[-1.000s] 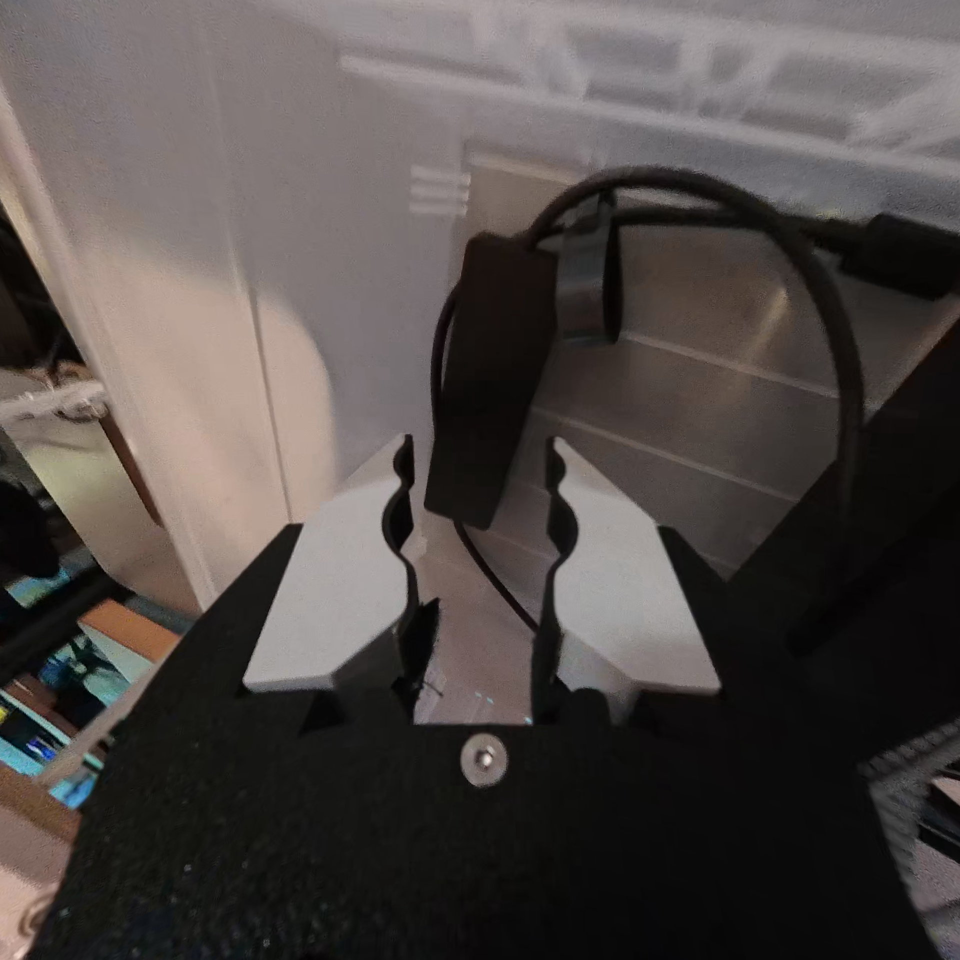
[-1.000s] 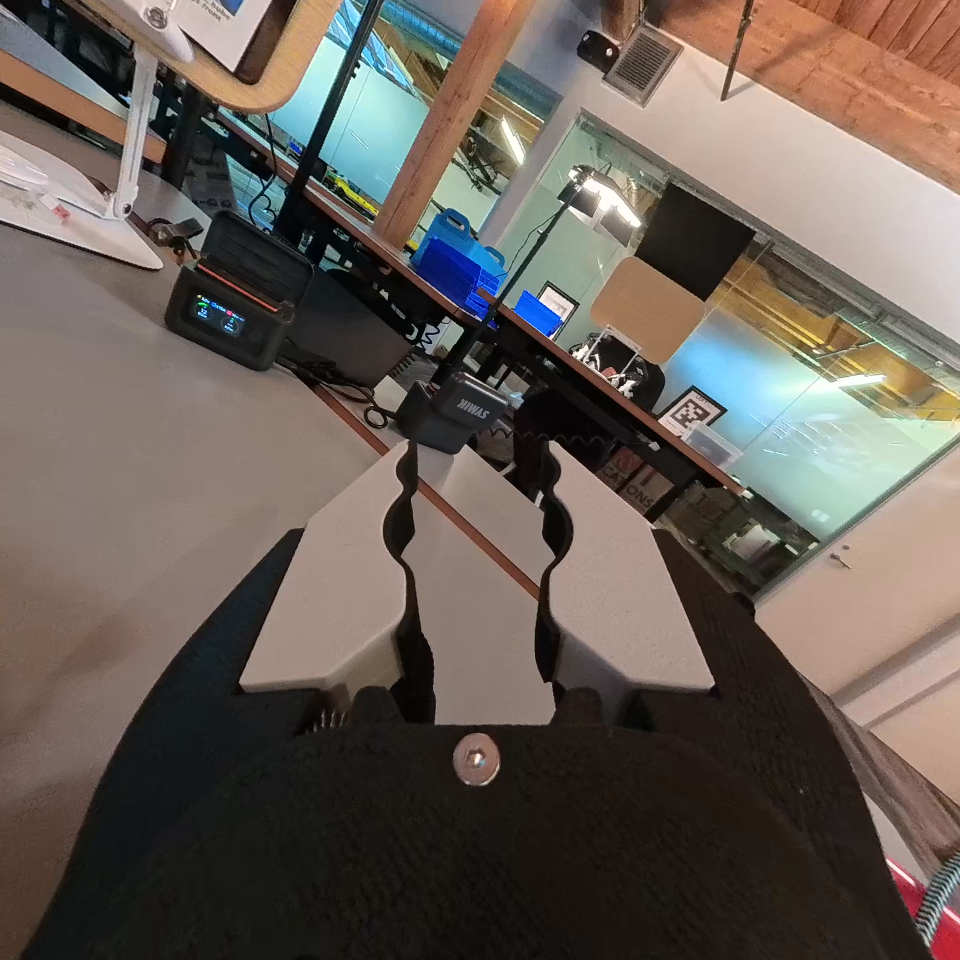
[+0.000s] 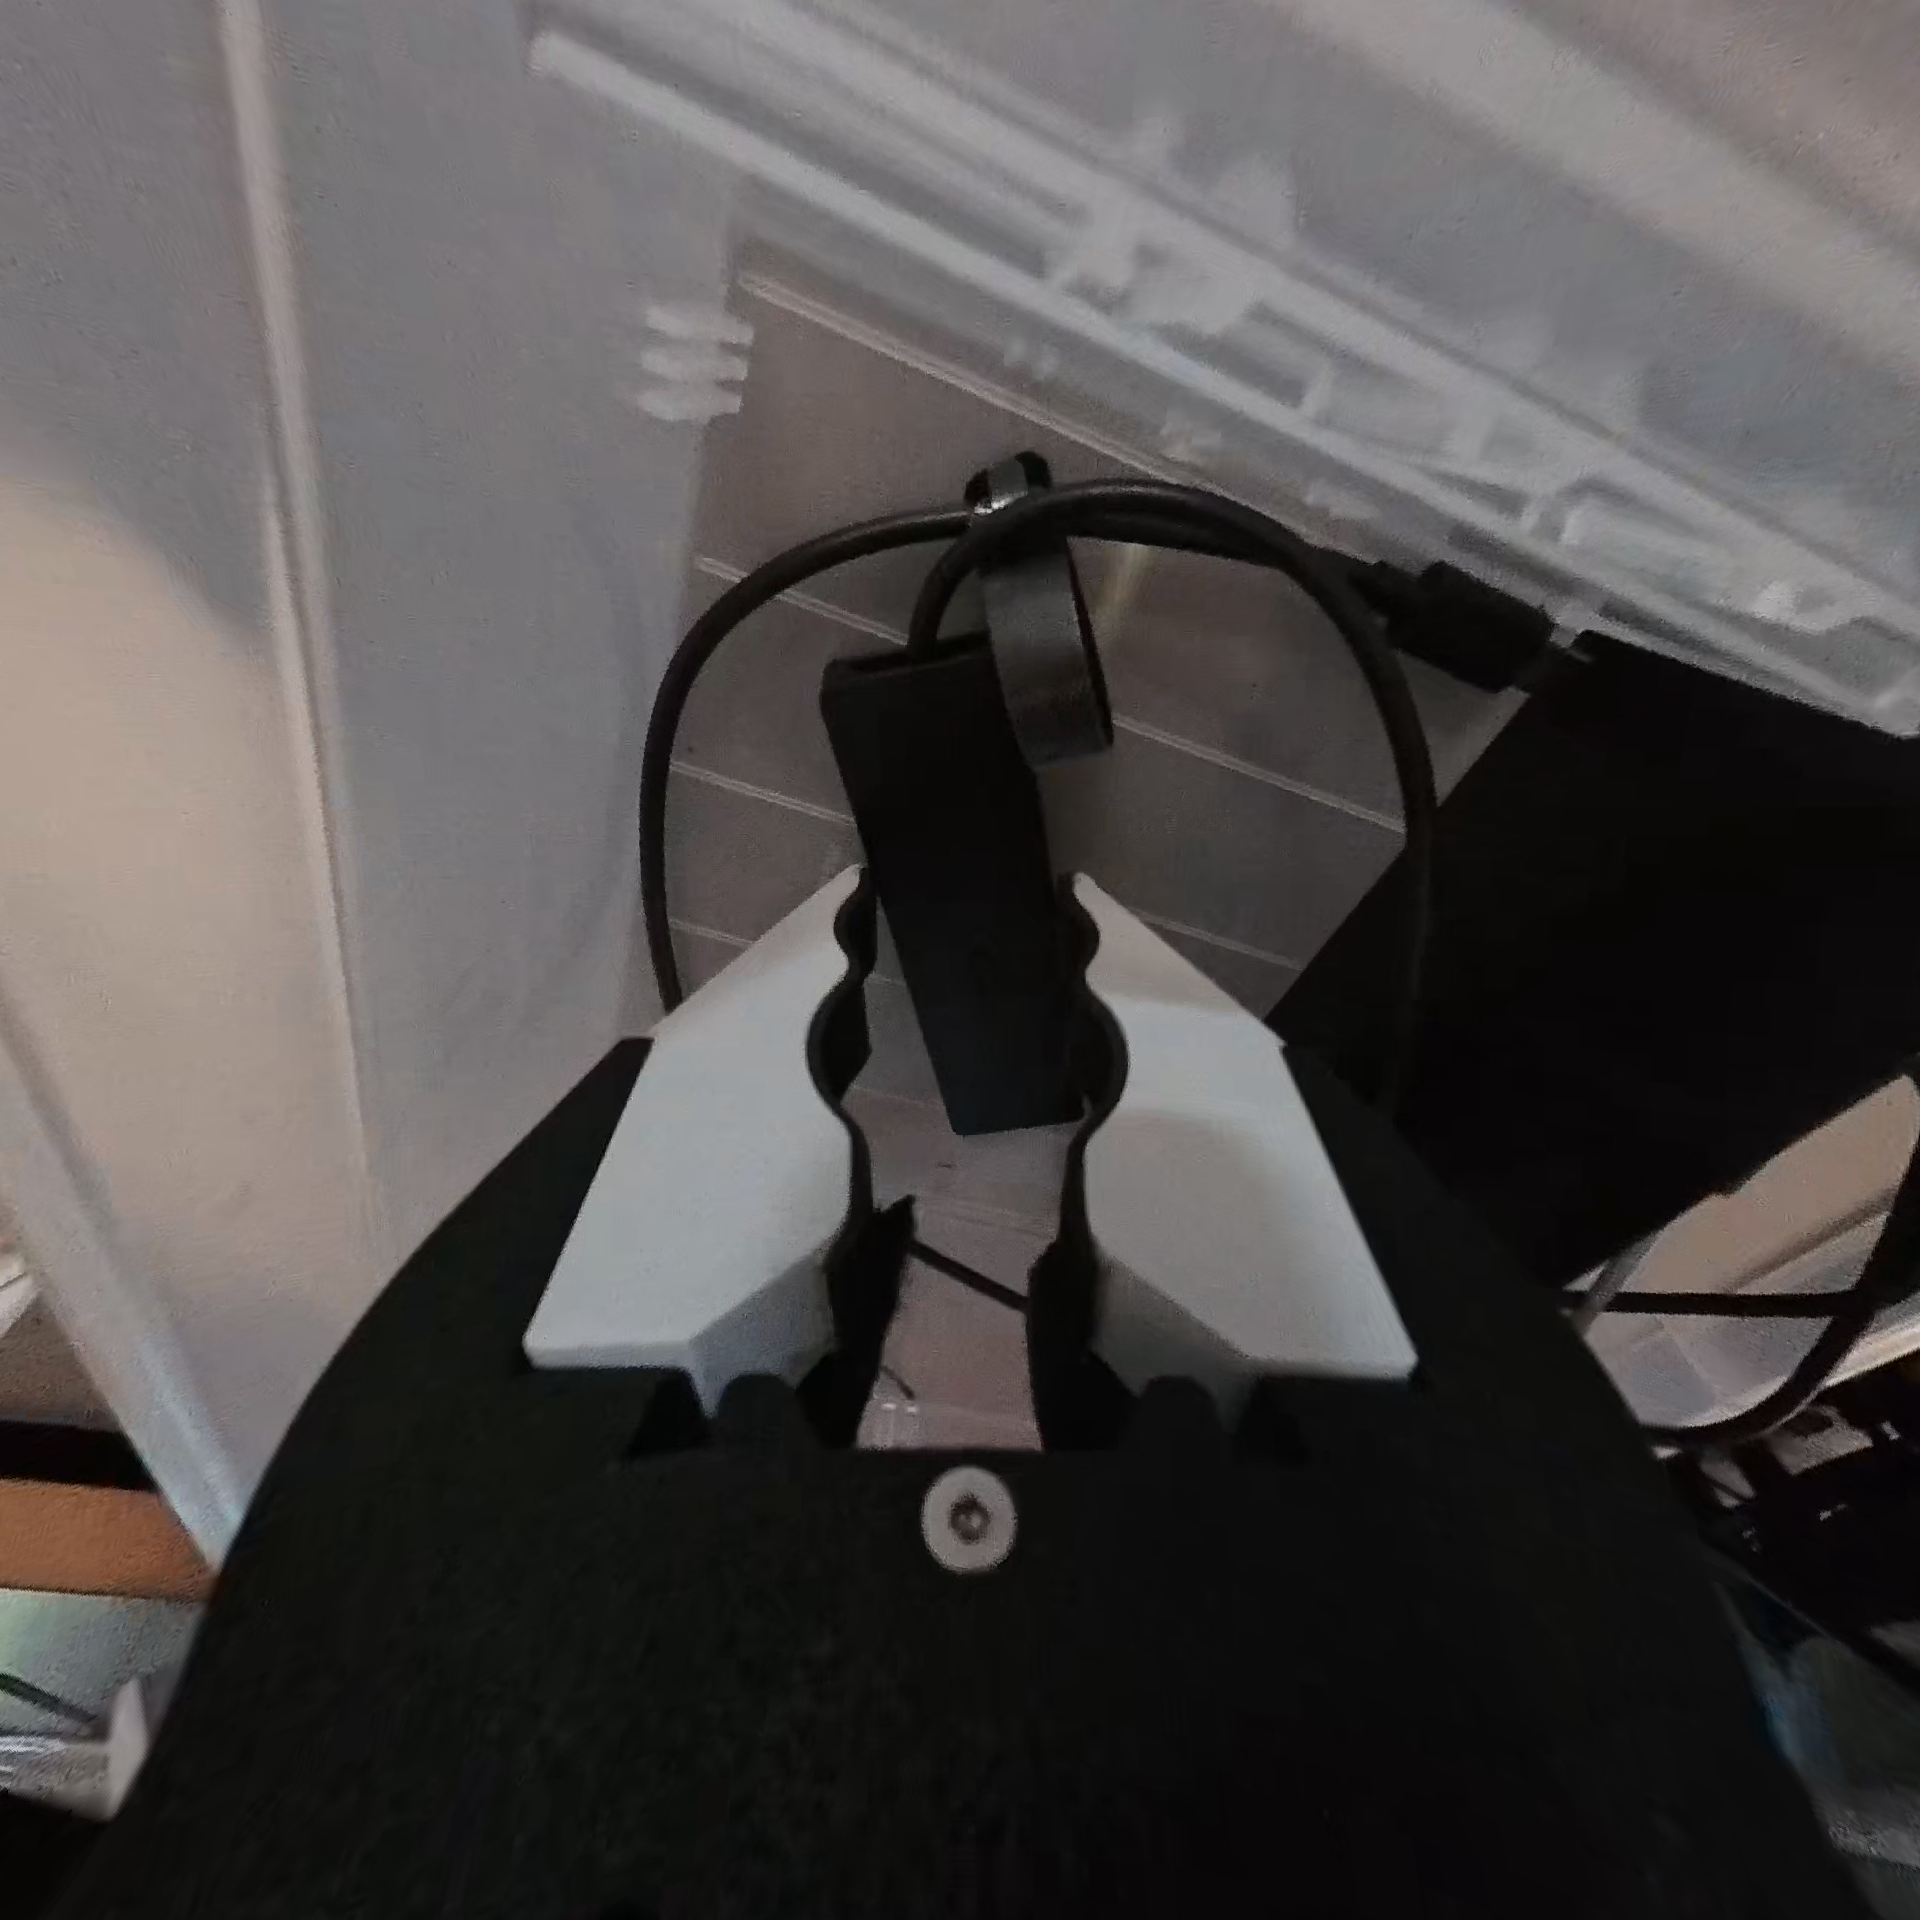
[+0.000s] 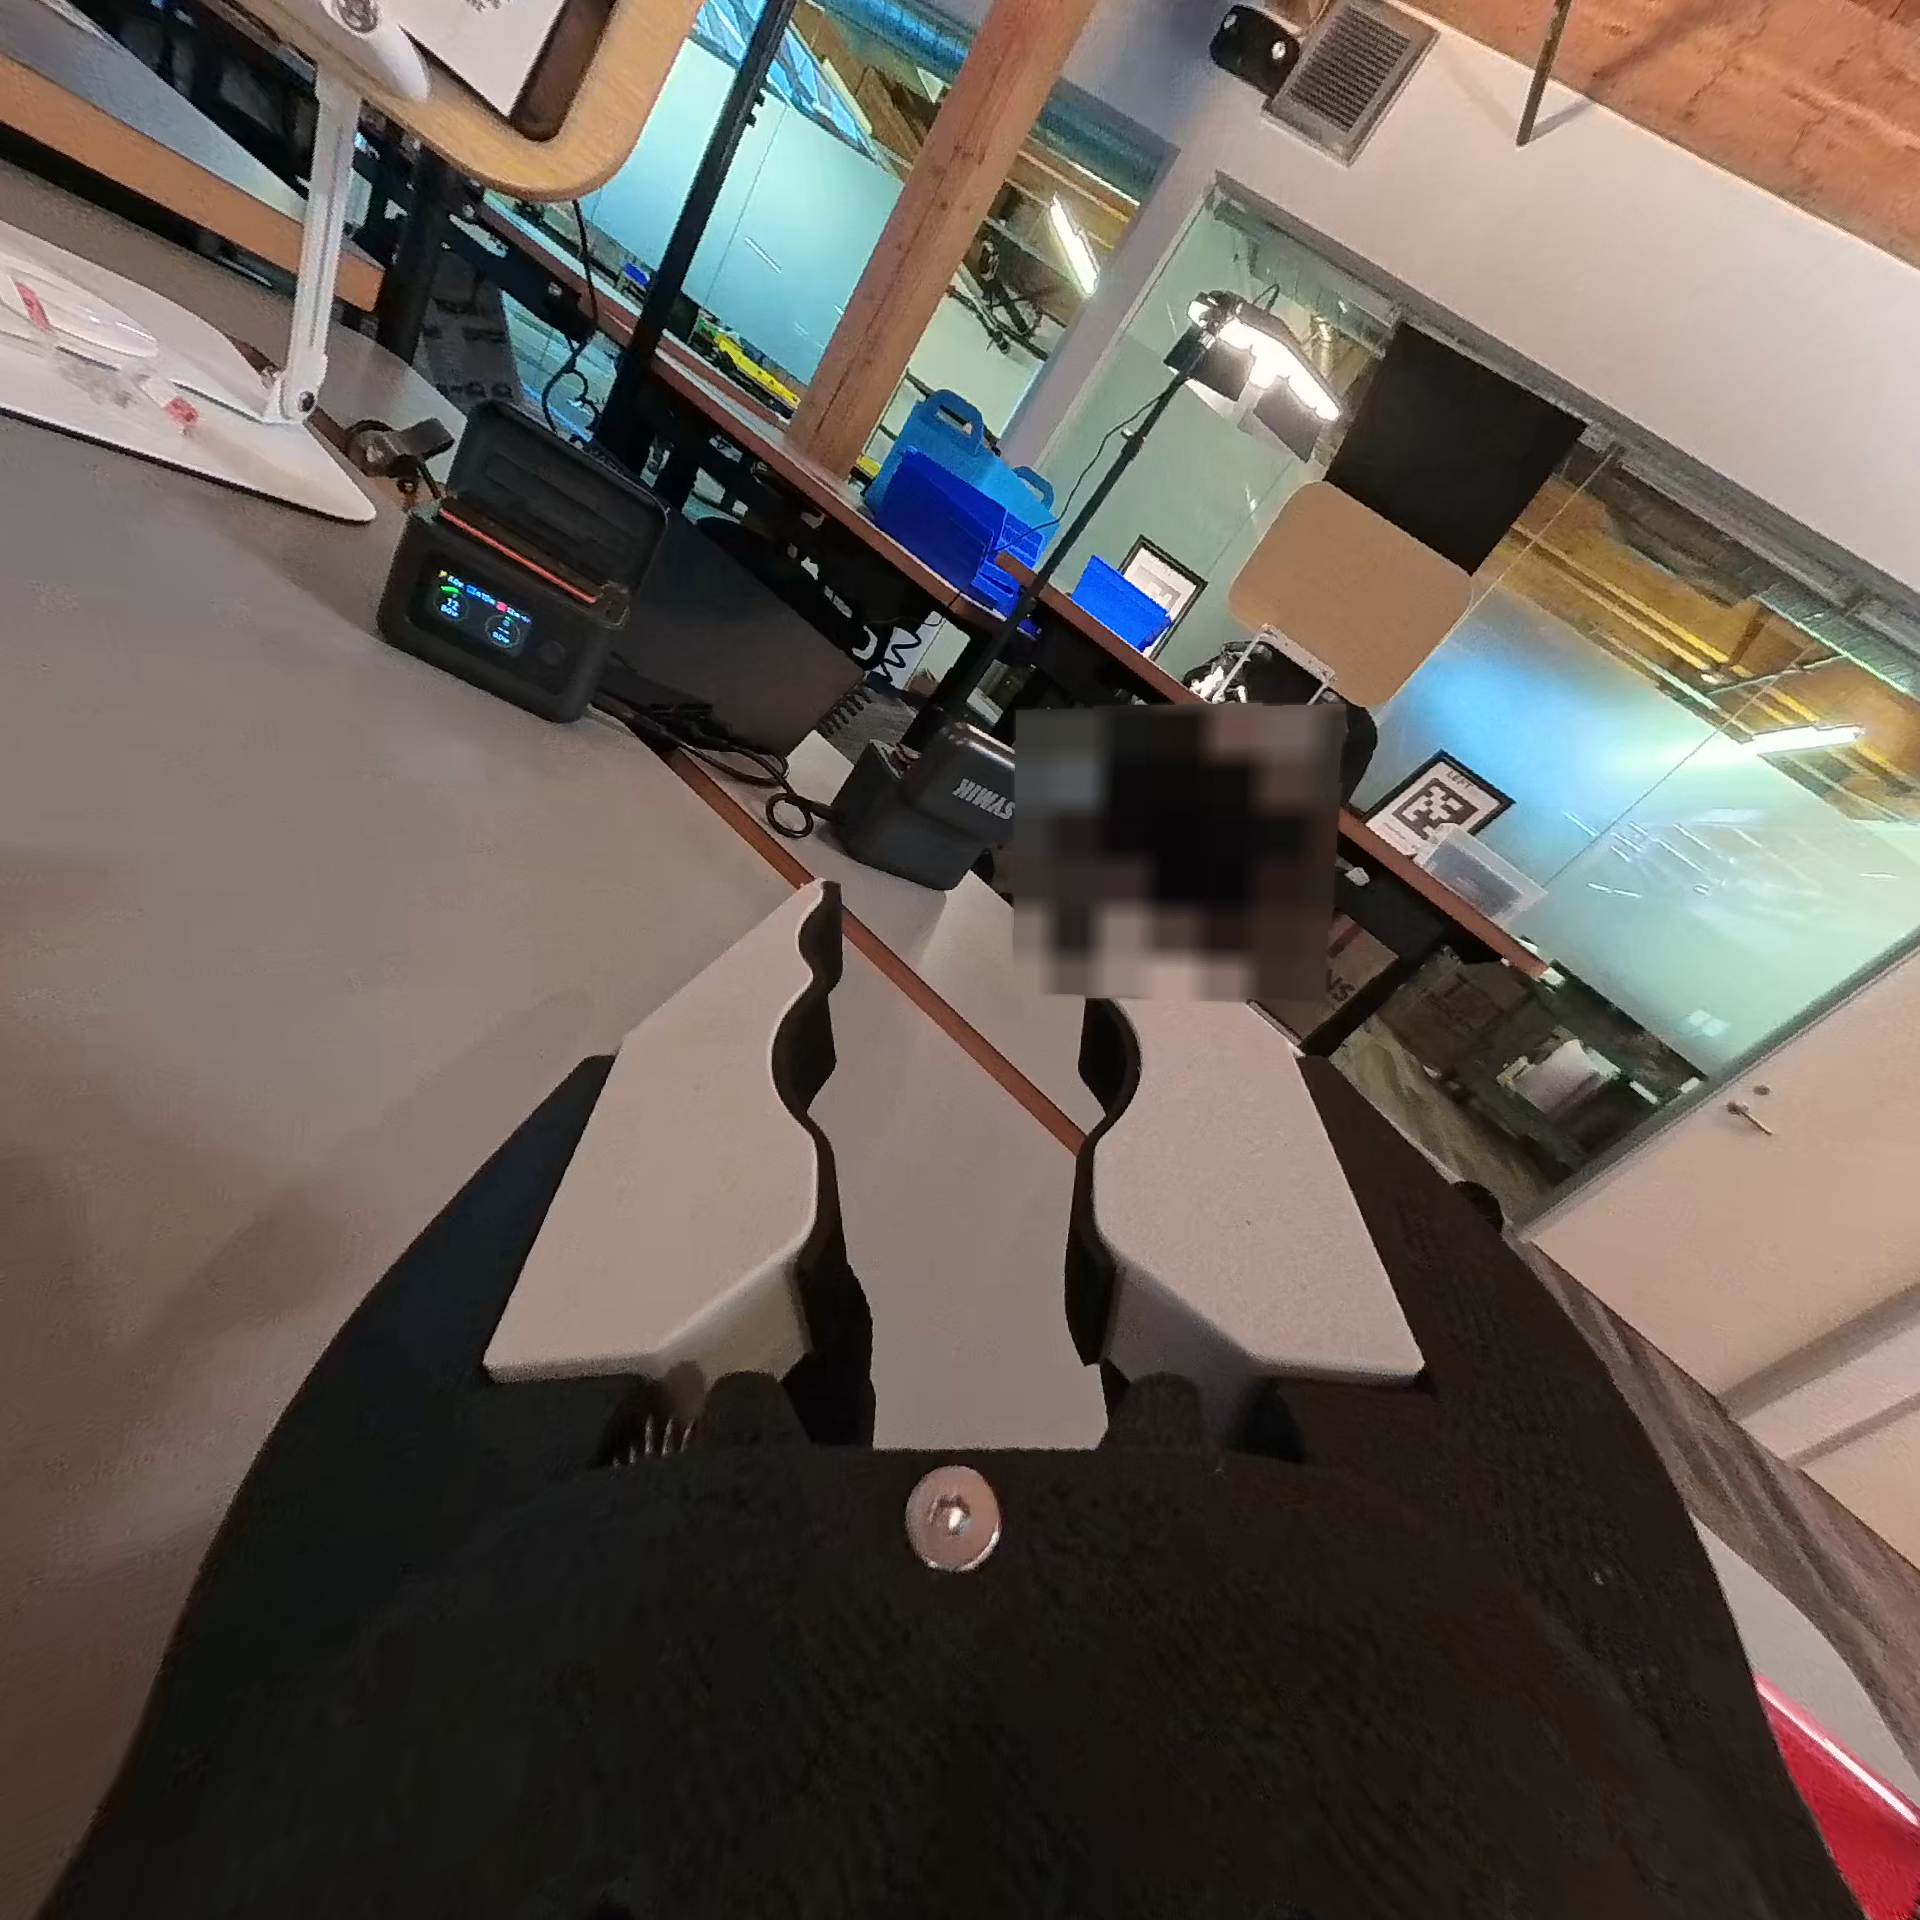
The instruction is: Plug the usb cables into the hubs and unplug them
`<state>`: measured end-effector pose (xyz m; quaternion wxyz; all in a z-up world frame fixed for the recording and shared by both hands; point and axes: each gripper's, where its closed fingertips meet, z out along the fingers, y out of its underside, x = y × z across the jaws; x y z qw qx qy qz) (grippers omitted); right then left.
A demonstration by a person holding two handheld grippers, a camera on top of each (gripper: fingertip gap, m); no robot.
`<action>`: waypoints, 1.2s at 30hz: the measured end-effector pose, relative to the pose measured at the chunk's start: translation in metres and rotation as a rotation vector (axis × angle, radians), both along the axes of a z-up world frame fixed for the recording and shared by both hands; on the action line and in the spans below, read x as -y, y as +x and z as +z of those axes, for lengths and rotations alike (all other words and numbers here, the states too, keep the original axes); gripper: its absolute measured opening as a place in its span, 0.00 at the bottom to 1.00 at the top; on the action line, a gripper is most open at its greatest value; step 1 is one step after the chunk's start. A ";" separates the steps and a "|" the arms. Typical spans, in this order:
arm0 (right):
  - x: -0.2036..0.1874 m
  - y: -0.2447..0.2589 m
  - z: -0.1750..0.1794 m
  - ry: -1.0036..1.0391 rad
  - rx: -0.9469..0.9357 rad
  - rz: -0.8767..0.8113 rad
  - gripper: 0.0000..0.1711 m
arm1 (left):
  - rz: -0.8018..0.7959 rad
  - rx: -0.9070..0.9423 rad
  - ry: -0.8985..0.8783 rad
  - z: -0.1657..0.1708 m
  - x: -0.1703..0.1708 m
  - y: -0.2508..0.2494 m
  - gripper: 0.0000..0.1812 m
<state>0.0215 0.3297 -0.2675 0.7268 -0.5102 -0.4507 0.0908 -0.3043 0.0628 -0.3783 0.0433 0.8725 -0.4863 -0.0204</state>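
Black hub (image 3: 961,914): we find it between our left gripper (image 3: 961,904) fingers, long axis along them, slightly tilted, jaws spread, seemingly not pinching. Its cable (image 3: 1195,520) loops beyond. Right gripper (image 4: 951,935): spread, empty, aimed across a grey table (image 4: 260,883); left is nearer.

Right tool (image 4: 951,940) agape, empty, over grey table (image 4: 260,935).

Workshop-style lab, long workbenches (image 4: 1091,623), blue storage bins (image 4: 956,488), light stand (image 4: 1262,353), glass partitions (image 4: 1662,831), timber post (image 4: 925,208)
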 end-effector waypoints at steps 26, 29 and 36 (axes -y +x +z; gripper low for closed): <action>-0.003 0.005 0.004 0.006 -0.026 -0.023 0.24 | -0.018 -0.209 1.421 0.455 -0.111 0.104 0.17; -0.004 0.006 0.005 0.003 -0.036 -0.026 0.24 | -0.028 -0.001 1.460 0.483 -0.118 0.148 0.17; -0.008 0.016 0.012 -0.010 -0.098 -0.052 0.24 | -0.050 0.208 1.006 0.352 -0.163 0.212 0.17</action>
